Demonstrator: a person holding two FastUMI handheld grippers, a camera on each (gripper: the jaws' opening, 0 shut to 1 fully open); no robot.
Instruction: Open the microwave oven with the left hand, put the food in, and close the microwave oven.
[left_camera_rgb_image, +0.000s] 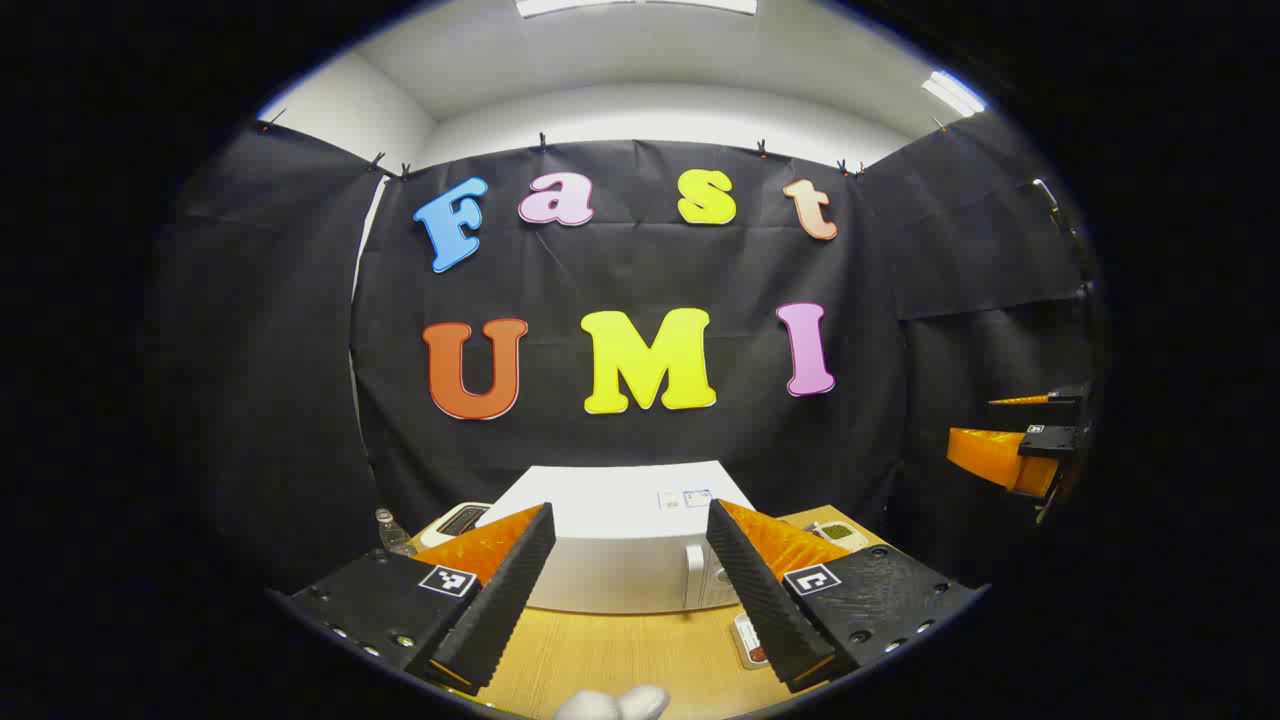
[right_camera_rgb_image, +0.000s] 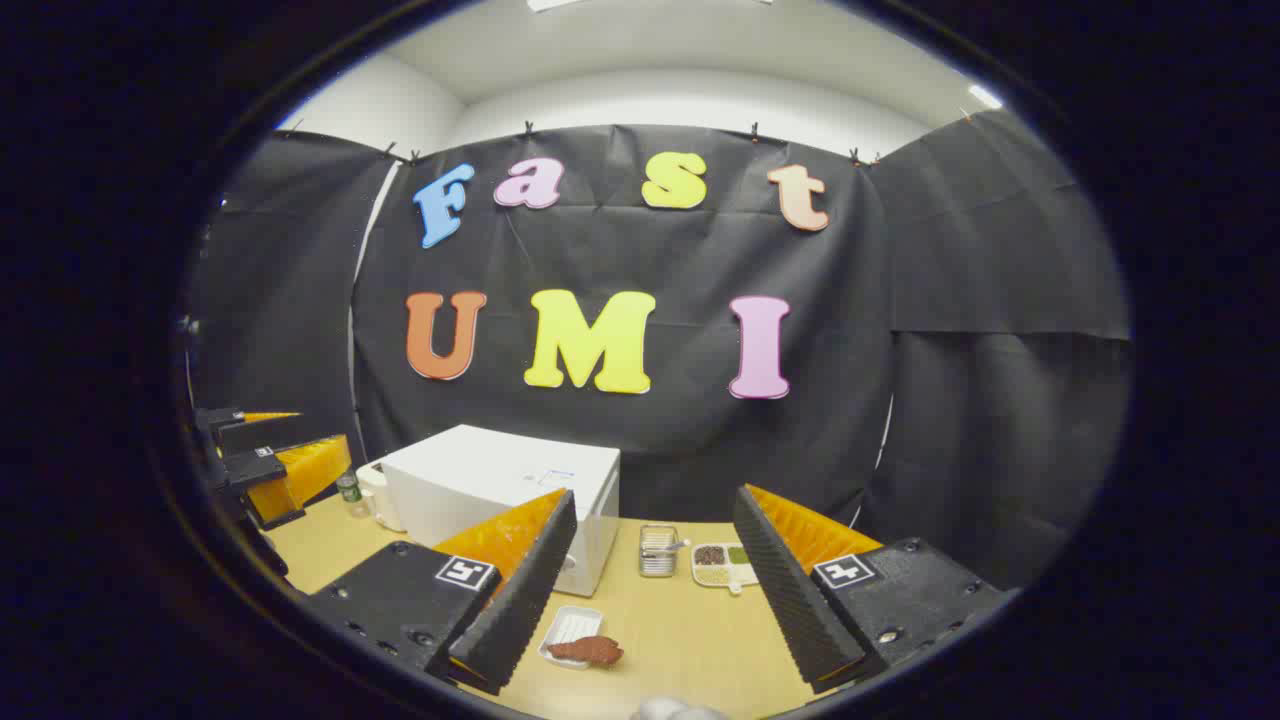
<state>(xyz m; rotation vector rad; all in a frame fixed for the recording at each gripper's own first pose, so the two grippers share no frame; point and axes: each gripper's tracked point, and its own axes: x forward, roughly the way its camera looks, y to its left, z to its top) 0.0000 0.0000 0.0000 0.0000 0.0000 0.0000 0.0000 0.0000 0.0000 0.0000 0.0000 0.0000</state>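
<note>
Both hand-held grippers, left (left_camera_rgb_image: 630, 580) and right (right_camera_rgb_image: 650, 590), hang wide open and hold nothing; the microwave (left_camera_rgb_image: 625, 545) sits shut on the tabletop (right_camera_rgb_image: 690, 630), its front partly hidden by fingers; the food (right_camera_rgb_image: 590, 650) lies in a small tray (right_camera_rgb_image: 565, 630), half cut off by the right gripper's left finger (right_camera_rgb_image: 520, 595).

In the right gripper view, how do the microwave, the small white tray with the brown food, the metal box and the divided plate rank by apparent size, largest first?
1. microwave, clearly largest.
2. white tray with brown food, divided plate and metal box: they look nearly alike, and the tray lies nearer the camera, so I do not rank them.
</note>
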